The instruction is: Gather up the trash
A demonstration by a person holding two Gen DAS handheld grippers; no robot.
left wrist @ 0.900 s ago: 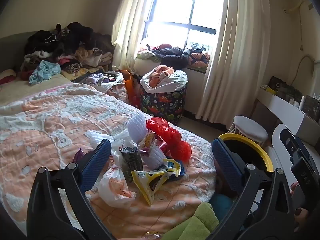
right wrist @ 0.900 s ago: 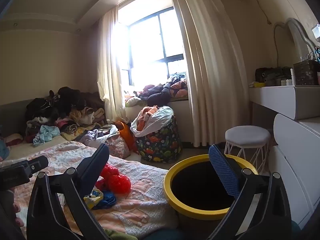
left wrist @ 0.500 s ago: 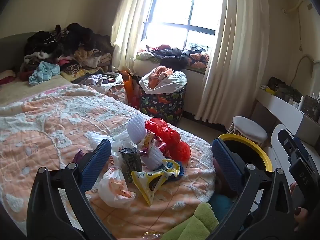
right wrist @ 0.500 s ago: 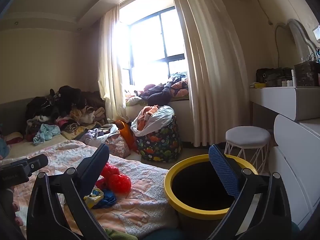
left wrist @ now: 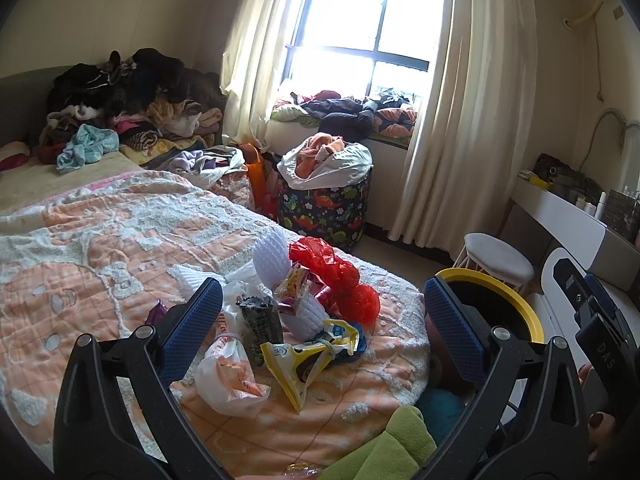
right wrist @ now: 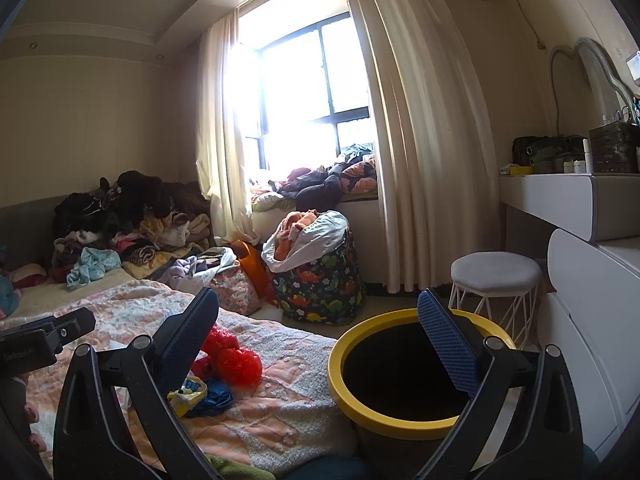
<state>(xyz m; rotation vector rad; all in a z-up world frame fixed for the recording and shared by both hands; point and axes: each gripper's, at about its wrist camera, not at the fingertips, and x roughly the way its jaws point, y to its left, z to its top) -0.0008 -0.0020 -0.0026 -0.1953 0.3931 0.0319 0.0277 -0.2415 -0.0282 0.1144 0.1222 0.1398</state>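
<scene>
Left gripper (left wrist: 320, 318) fingers fully spread, empty, above trash pile (left wrist: 292, 320) on bed (left wrist: 100, 240). Right gripper (right wrist: 320, 332) fingers fully spread, empty; yellow-rimmed bin (right wrist: 340, 380) at 4 o'clock of the pile.

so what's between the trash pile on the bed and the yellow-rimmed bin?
Only bare bedspread separates the trash pile from the bin, which stands off the bed's edge; clearest in the right wrist view.

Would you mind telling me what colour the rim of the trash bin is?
Yellow, around a dark inside; the trash bin shows best in the right wrist view.
</scene>
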